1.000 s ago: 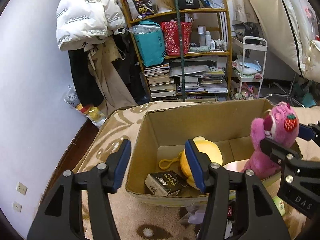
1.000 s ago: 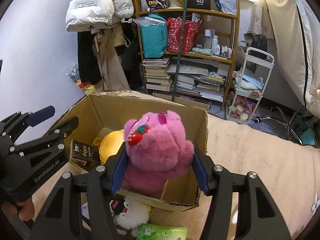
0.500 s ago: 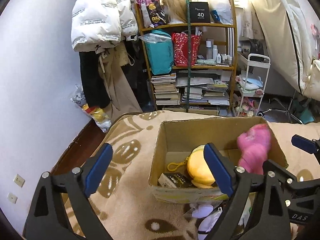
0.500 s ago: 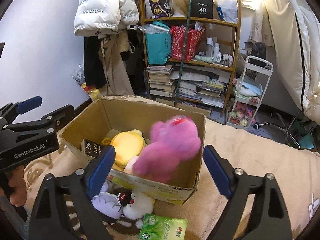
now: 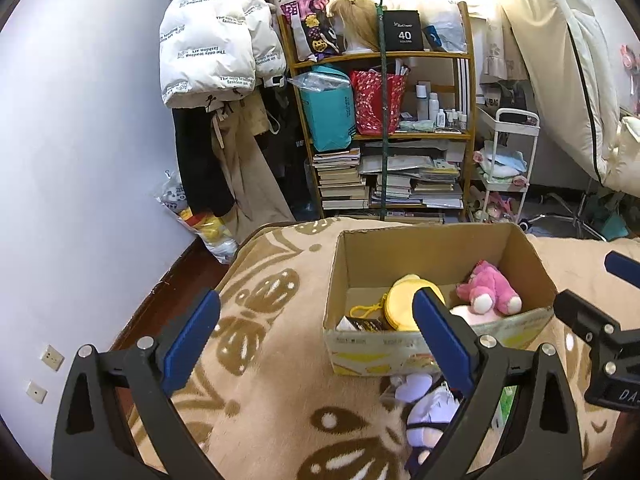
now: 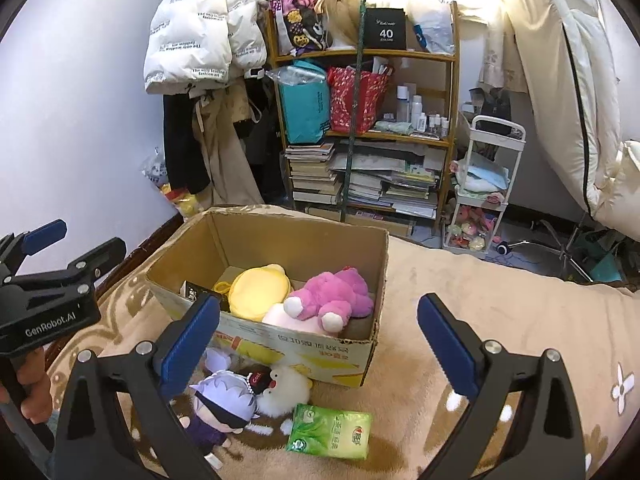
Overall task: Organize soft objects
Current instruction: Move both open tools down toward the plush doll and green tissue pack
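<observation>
Right hand-held gripper (image 6: 318, 332): jaws opening, nothing between them. Left hand-held gripper (image 5: 316, 330): likewise opening and empty. Nearest, on the patterned blanket (image 6: 480, 304), lie a green tissue pack (image 6: 329, 431), a purple-haired doll (image 6: 222, 404) and a white plush (image 6: 286, 390), all against the front wall of the cardboard box (image 6: 320, 350). Inside the box: pink plush bear (image 6: 334, 294) lying on its side, touching a yellow plush (image 6: 258, 290); a dark packet (image 6: 196, 290) at the left corner. Beyond, a cluttered bookshelf (image 6: 360, 132) and a white jacket (image 6: 200, 36) hanging.

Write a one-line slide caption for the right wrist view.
Pink plush lies in the cardboard box; right gripper, empty, opening.
</observation>
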`<state>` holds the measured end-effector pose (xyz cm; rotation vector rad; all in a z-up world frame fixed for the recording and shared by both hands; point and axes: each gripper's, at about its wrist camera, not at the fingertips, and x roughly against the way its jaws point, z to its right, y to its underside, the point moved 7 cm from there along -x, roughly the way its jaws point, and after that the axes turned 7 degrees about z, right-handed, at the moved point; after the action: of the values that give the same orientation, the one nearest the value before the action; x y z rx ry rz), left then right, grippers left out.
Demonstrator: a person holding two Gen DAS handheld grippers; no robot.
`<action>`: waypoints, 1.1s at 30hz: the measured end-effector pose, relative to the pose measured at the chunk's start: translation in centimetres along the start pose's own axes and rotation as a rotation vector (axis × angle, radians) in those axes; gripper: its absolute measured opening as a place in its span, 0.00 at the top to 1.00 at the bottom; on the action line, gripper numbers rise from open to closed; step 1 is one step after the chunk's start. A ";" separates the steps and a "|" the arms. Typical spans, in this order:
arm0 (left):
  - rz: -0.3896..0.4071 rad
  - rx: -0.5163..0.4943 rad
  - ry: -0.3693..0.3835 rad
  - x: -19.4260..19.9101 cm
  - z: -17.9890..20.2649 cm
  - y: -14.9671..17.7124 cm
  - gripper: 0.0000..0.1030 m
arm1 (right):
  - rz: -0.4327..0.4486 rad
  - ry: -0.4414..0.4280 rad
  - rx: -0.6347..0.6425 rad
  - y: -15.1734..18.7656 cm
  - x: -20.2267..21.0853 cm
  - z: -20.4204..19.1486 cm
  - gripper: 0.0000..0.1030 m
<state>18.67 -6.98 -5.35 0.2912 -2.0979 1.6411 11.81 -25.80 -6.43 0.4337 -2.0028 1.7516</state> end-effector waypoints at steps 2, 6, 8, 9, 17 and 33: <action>-0.006 -0.014 0.005 0.6 0.1 0.1 0.07 | -0.003 0.002 -0.003 0.1 0.4 0.0 0.00; -0.017 -0.023 0.015 2.2 0.2 0.7 0.07 | 0.000 0.008 -0.020 0.5 1.8 0.4 0.00; -0.027 -0.021 0.020 2.9 0.2 1.1 0.07 | 0.003 0.011 -0.033 0.5 2.3 0.5 0.00; -0.031 -0.021 0.021 3.2 0.1 1.4 0.07 | 0.004 0.012 -0.037 0.6 2.6 0.6 0.00; -0.069 -0.046 0.029 4.4 0.5 3.3 0.07 | -0.019 0.016 -0.028 1.8 3.8 0.2 0.00; -0.176 -0.051 0.083 2.2 2.2 6.9 0.07 | -0.092 0.033 -0.044 4.1 1.9 0.4 0.00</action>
<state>13.29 -6.96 -10.67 0.3735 -1.9891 1.4701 8.07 -25.52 -8.96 0.4720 -1.9624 1.6461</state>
